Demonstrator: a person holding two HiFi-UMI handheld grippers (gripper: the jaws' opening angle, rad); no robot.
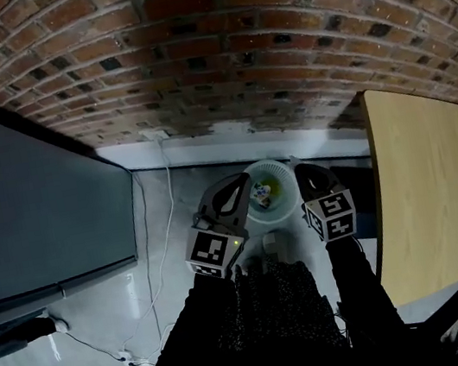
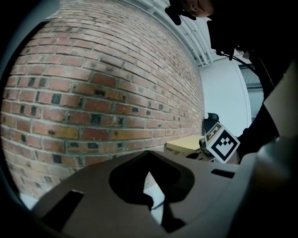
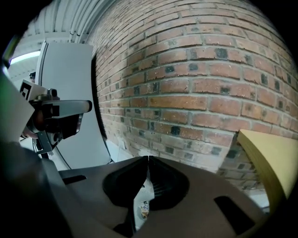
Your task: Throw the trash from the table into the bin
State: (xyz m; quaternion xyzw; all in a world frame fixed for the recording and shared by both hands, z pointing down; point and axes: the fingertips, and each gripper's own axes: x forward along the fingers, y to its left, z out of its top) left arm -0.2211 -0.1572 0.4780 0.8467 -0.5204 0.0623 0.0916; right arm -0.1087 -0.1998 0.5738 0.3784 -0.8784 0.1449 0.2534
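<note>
The brick wall is rough and matt, red-brown with dark blotches and gritty grey mortar. The counter has a pale, wood-look top, smooth and matt, with a dark edge. The bin looks like white plastic with a ribbed wall. The floor is grey and smooth, with a faint sheen. Beside it stands a dark grey panel, flat and matt. The left gripper and right gripper have fingers of dark brown plastic, smooth and matt. The sleeves are dark knitted cloth with pale flecks.
</note>
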